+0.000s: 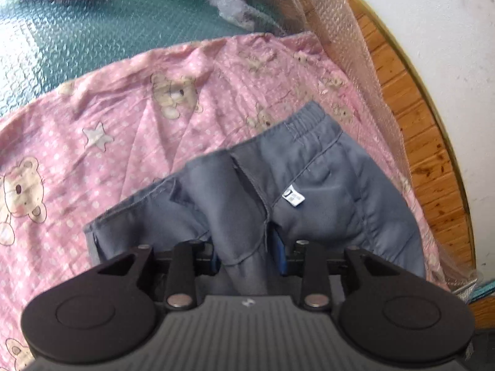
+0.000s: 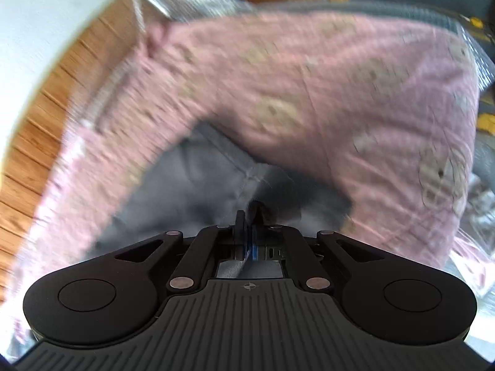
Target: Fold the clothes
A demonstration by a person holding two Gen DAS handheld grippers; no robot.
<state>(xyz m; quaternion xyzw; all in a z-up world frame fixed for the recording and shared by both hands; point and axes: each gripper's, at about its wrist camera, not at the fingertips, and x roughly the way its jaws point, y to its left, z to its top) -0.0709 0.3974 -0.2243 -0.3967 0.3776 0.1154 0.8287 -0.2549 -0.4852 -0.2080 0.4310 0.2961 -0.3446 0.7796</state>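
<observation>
I work over a bed covered with a pink bear-print sheet, and on it lie the grey shorts, partly doubled over, with the elastic waistband on the far side and a small white label showing near the middle seam.

To do this fold well, I think both grips should move together at one height, so the cloth stays flat and the edges meet; if one side runs ahead, the fold will twist.

In my left gripper a thick bunch of the grey cloth sits between the blue pads; the fingers stand somewhat apart around it, grasping the shorts. My right gripper is clenched, the fingers pressed together on a thin edge of the same shorts. This view is blurred, so I cannot tell which edge.
</observation>
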